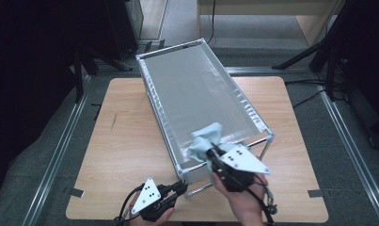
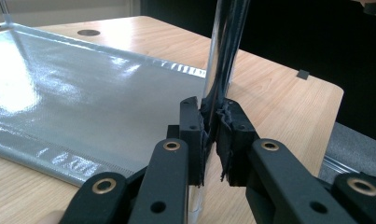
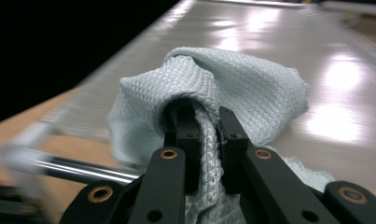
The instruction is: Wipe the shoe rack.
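Standing on a pale wooden bench, a metal rack with a shiny grey top sheet runs slantwise away from the person, with grey floor and dark stands around the bench. From the high view, both hands come in at the near edge: the left gripper sits at the rack's near corner, the right gripper over the near end of the top sheet.

The left gripper view shows its fingers pressed tight on an upright post of the rack, with a lower grey sheet spread across the bench beyond.

The right gripper view shows its fingers pinching a fold of a pale blue-green cloth, whose waffle weave is plain up close. The cloth is bunched into a hump, draped over the fingertips and resting on the glossy top sheet near the rack's front edge.
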Demonstrator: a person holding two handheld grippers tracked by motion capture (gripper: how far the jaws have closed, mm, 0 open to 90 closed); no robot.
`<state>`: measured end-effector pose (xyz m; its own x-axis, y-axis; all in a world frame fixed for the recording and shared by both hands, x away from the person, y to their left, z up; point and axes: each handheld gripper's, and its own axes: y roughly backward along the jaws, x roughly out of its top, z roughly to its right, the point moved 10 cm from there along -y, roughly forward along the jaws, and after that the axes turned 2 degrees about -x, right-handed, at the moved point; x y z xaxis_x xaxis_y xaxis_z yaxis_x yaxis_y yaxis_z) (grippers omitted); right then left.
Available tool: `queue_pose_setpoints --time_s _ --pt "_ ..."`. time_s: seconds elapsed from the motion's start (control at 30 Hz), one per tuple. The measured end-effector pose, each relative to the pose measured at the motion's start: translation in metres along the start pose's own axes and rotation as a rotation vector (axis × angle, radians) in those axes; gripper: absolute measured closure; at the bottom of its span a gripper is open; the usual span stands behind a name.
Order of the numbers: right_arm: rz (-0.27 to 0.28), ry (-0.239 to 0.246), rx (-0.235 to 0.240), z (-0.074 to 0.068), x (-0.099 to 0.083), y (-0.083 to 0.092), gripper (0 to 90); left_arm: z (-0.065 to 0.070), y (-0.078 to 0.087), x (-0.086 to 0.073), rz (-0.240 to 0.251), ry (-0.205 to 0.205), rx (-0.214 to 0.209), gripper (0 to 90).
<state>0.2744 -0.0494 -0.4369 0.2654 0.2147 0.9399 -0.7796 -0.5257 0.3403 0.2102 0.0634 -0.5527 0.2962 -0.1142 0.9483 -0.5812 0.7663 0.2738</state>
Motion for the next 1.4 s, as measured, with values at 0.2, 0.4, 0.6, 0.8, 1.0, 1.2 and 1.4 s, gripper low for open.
queue_pose_setpoints --time_s 0.2,0.4,0.6,0.8,1.0,1.2,1.4 --pt "0.047 -0.028 -0.22 0.08 -0.007 0.039 81.9 -0.002 0.0 0.001 -0.003 -0.004 0.012 81.4" --pt "0.03 -0.106 -0.246 0.094 -0.022 0.054 82.4 -0.003 -0.002 0.001 -0.006 -0.004 0.019 81.3" --pt "0.044 -0.054 -0.138 0.044 -0.019 0.04 82.5 -0.001 -0.006 0.002 -0.015 -0.008 0.016 81.4" --pt "0.037 -0.017 0.002 -0.013 -0.017 0.031 82.6 0.002 -0.009 0.003 -0.011 -0.002 0.012 81.3" --pt "0.032 0.004 0.074 -0.032 -0.017 0.029 82.6 0.001 -0.008 0.003 -0.013 -0.006 0.001 81.3" --pt "0.032 -0.032 -0.07 0.024 -0.02 0.033 82.6 -0.001 -0.006 0.002 -0.017 -0.008 -0.006 81.3" --pt "0.041 -0.095 -0.236 0.091 -0.028 0.039 82.4 -0.001 -0.006 0.002 -0.016 -0.008 -0.007 81.4"
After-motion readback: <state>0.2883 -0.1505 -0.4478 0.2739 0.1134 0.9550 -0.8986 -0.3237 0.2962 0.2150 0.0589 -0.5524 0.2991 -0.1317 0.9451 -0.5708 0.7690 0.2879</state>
